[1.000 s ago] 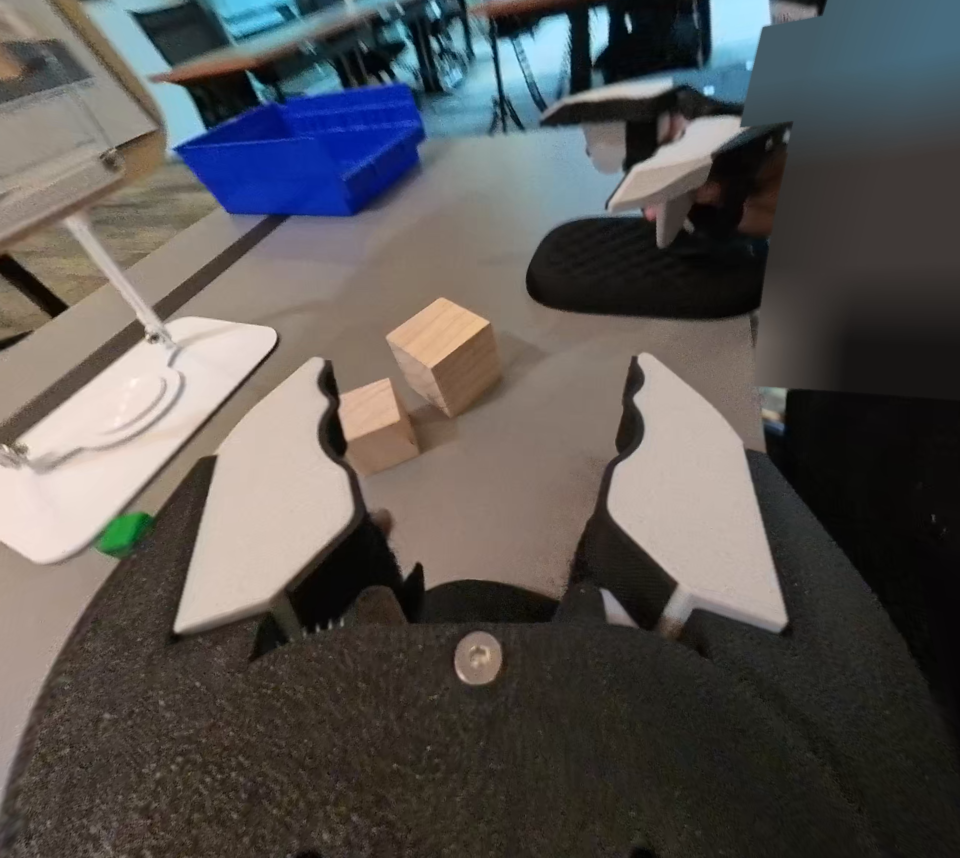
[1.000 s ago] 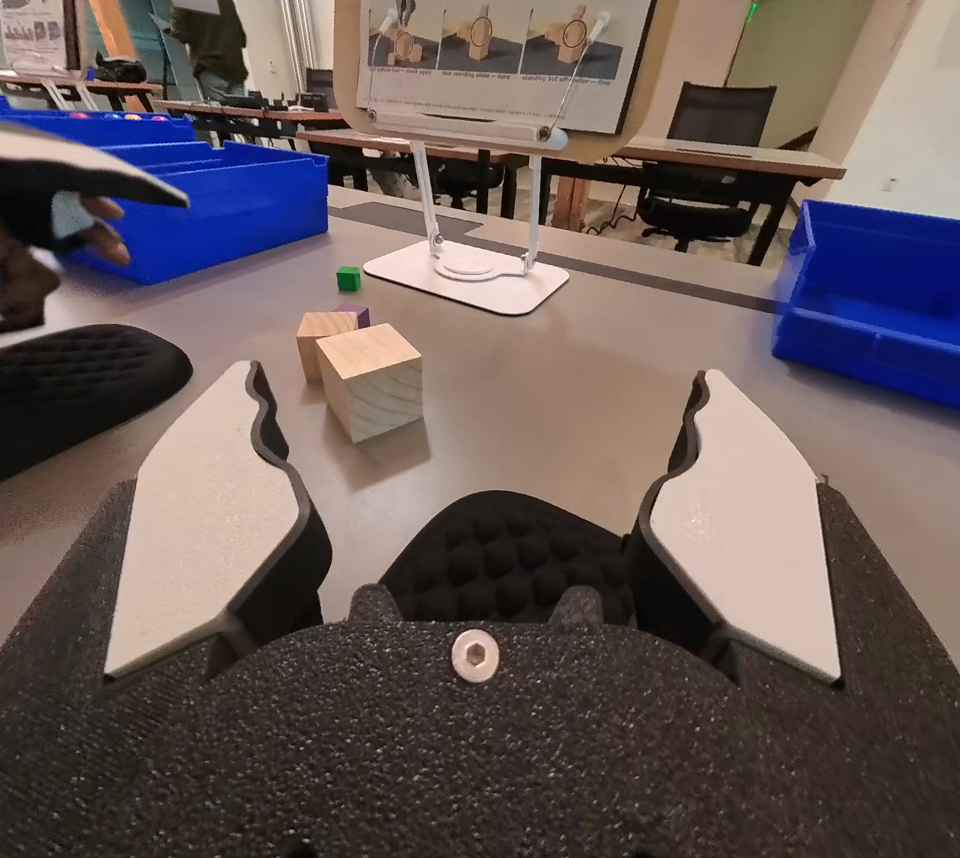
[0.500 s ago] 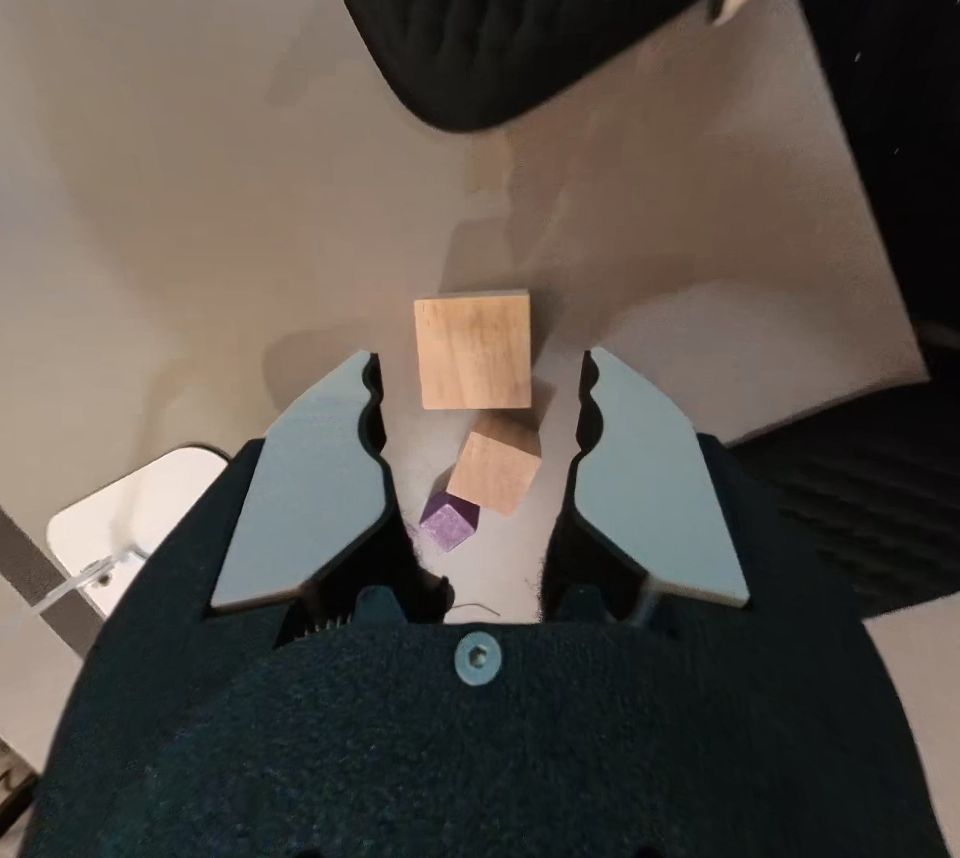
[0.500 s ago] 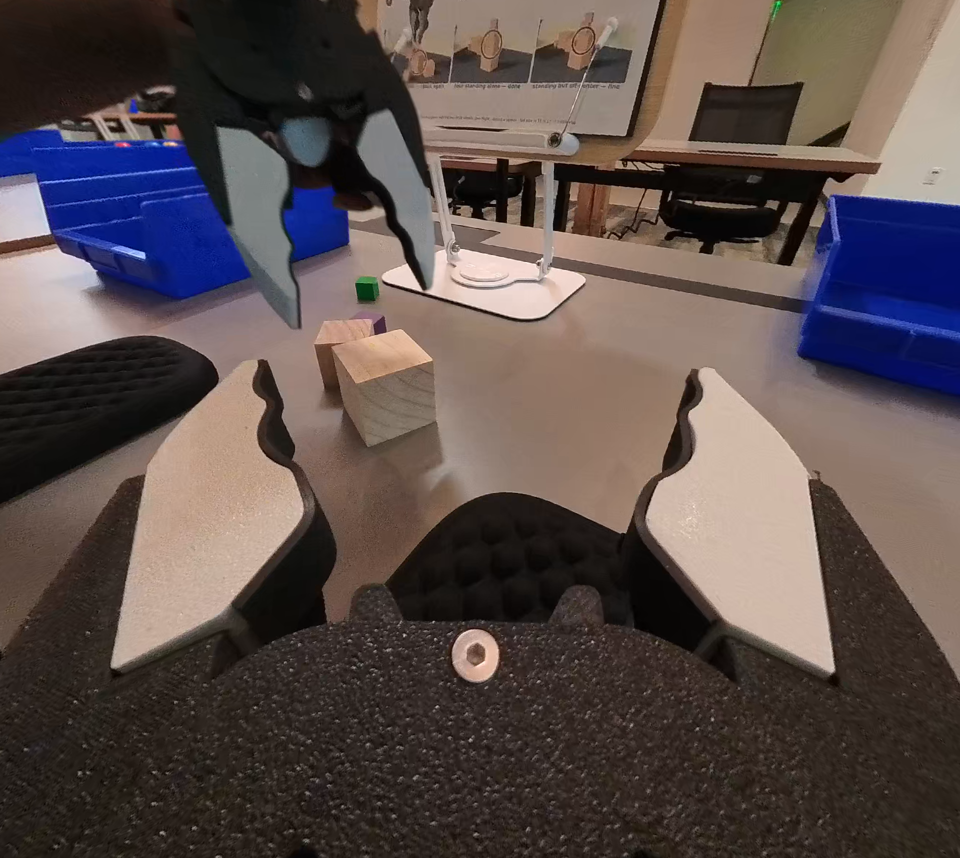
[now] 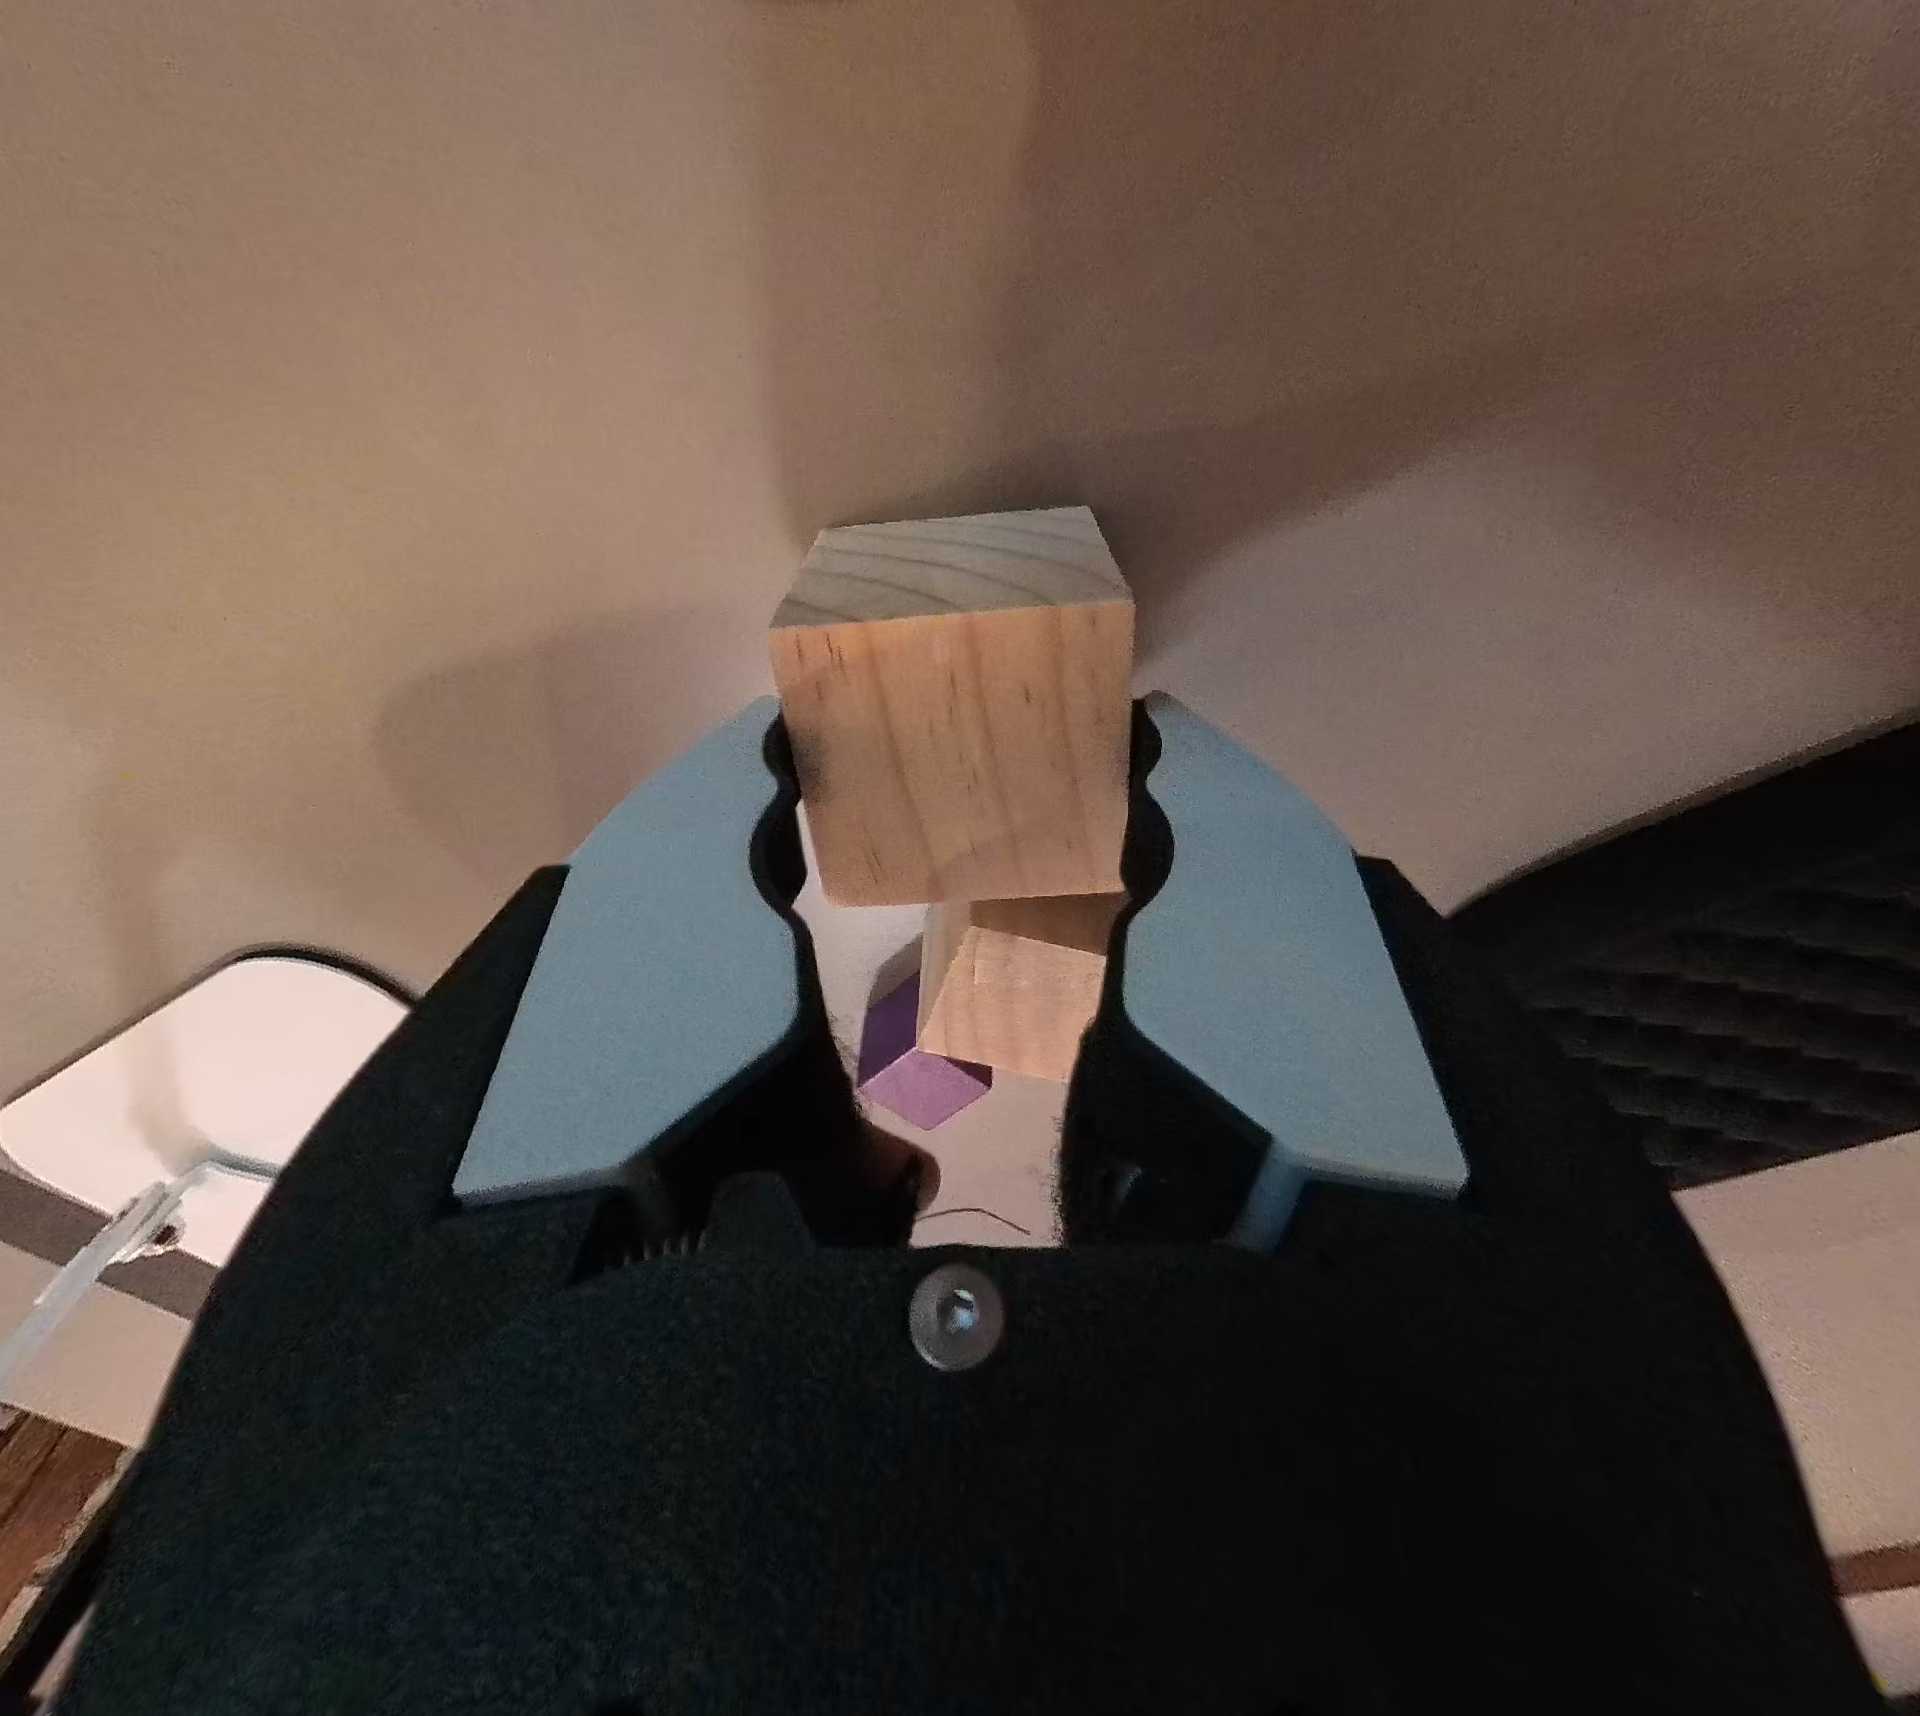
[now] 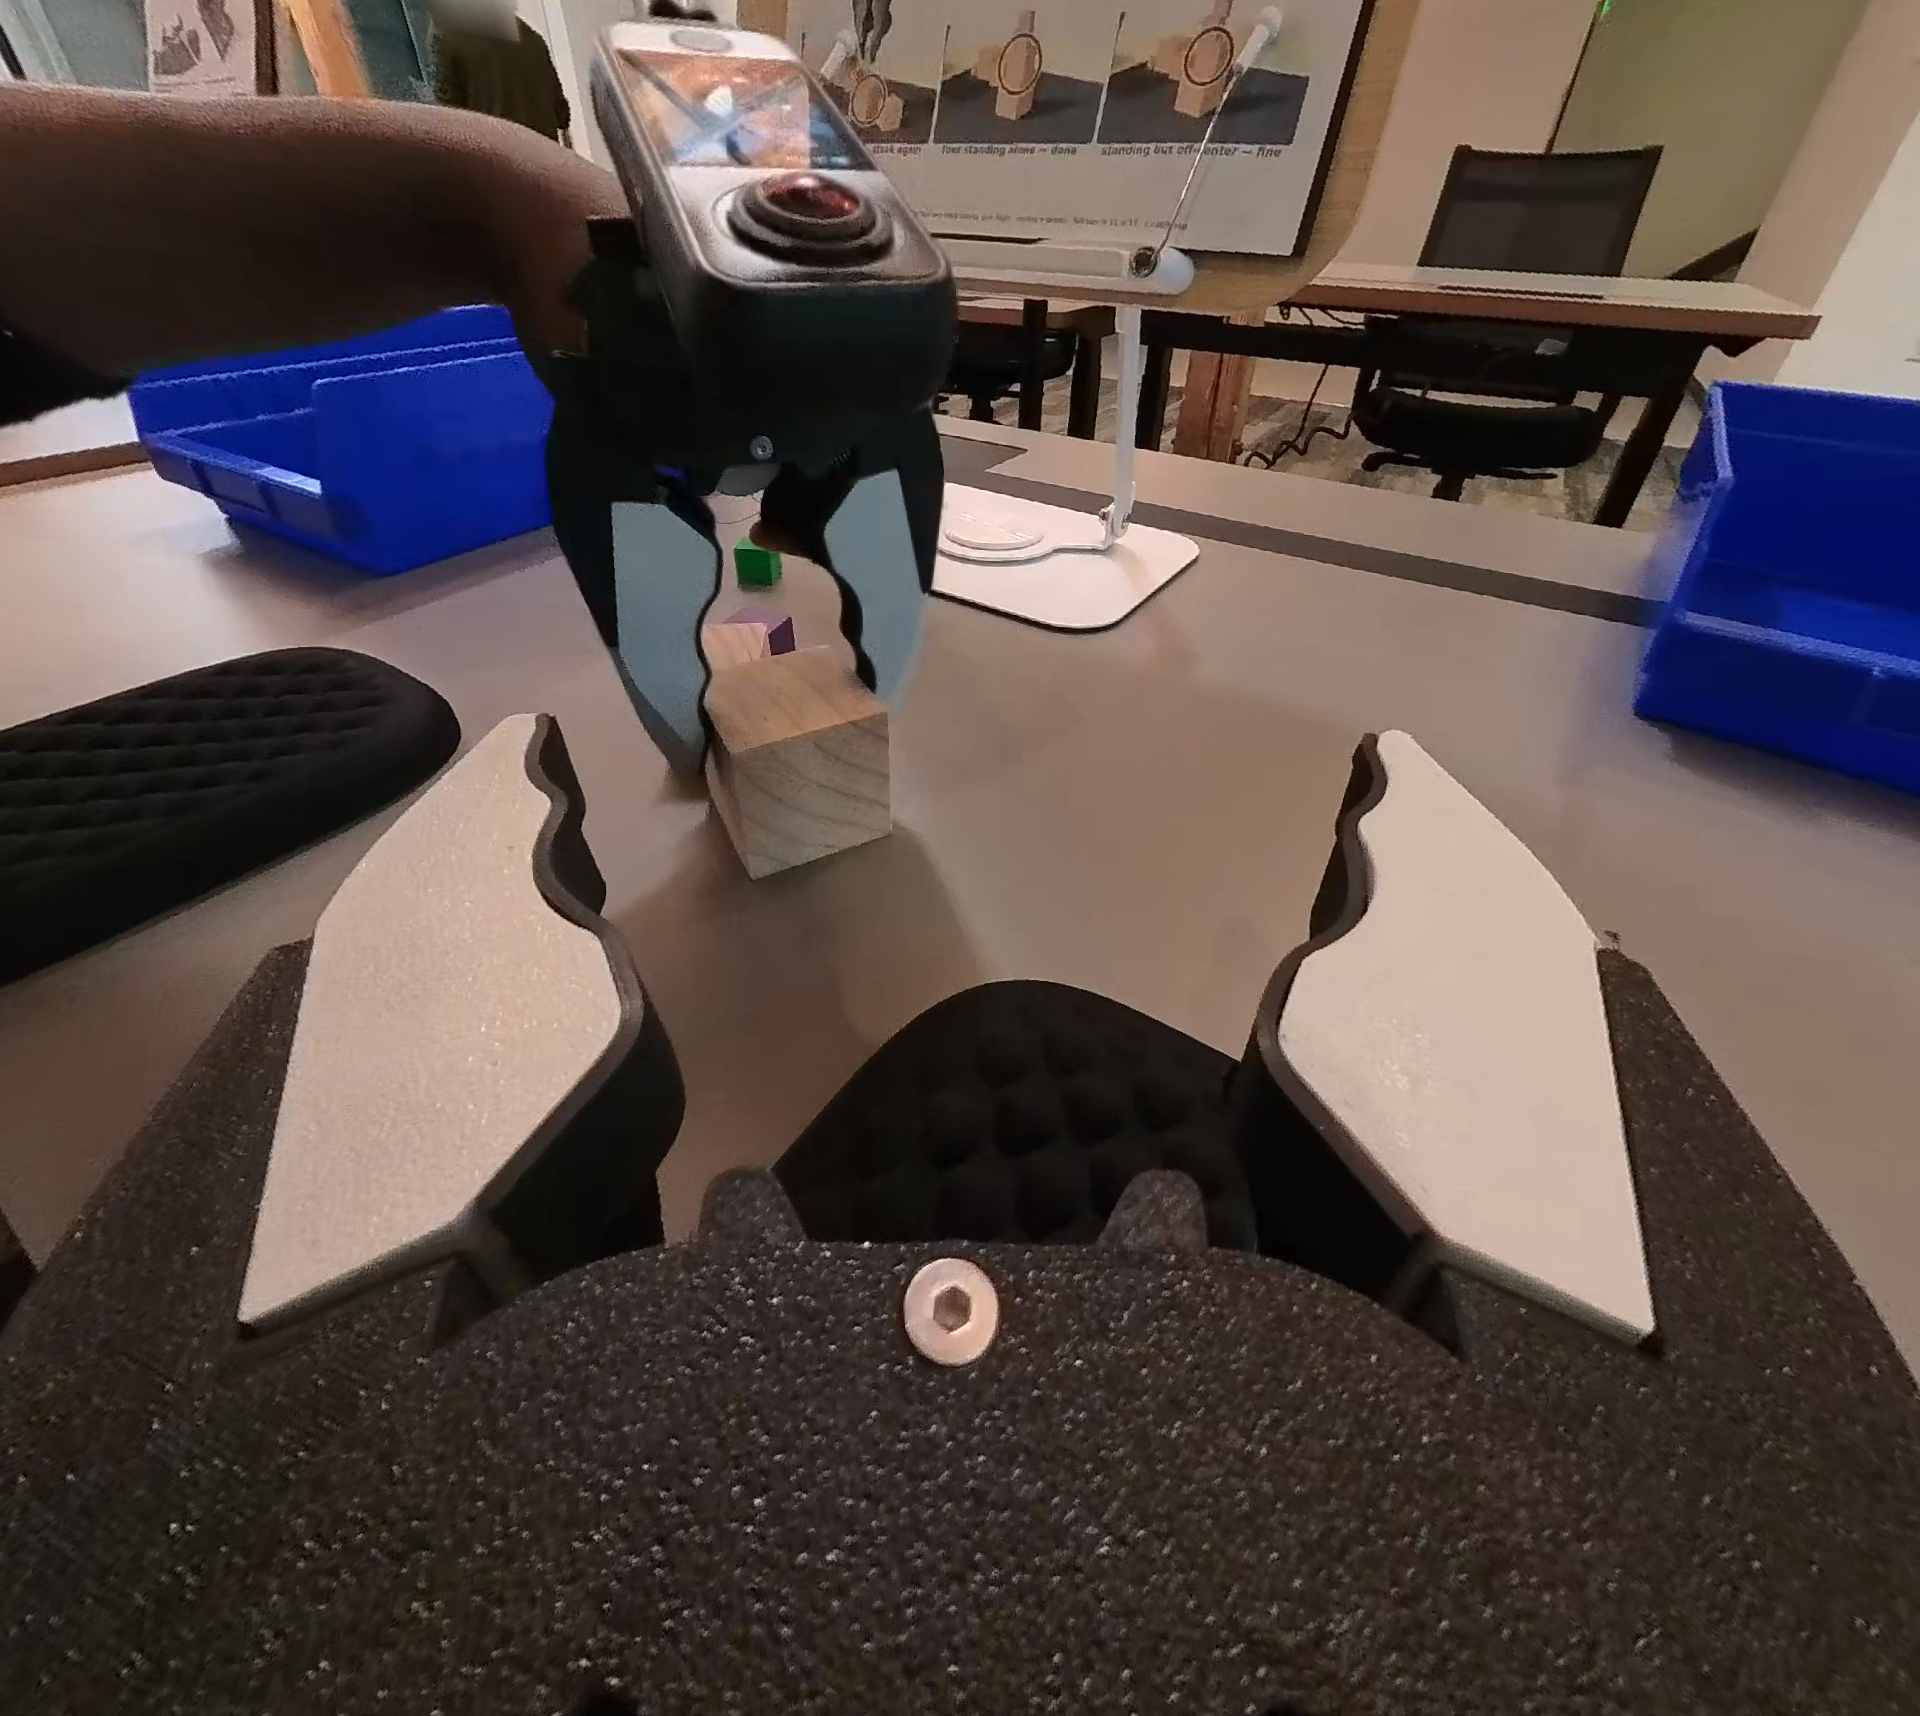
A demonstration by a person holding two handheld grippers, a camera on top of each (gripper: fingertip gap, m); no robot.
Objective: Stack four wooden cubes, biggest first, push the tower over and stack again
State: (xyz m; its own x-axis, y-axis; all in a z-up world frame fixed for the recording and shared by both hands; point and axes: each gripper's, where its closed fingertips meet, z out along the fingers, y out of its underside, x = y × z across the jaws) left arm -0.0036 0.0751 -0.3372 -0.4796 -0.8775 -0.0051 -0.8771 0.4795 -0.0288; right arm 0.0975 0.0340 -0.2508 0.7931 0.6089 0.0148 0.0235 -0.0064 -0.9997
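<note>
Grey table [image 6: 1195,783] filled the room's middle, with blue bins [image 6: 343,461] at both sides and a picture board on a white stand [image 6: 1049,565] behind. The left gripper [image 5: 961,731] pointed down, and its two fingers [image 5: 665,928] pressed on the sides of the big wooden cube [image 5: 951,731], which sat on the table. A smaller wooden cube [image 5: 1013,1001] and a purple cube [image 5: 920,1079] lay just behind it. The right gripper [image 6: 956,783] stayed low, near the table, with fingers wide and nothing between them. Only the right view showed a green cube [image 6: 756,563]; only the left view showed both pads touching.
</note>
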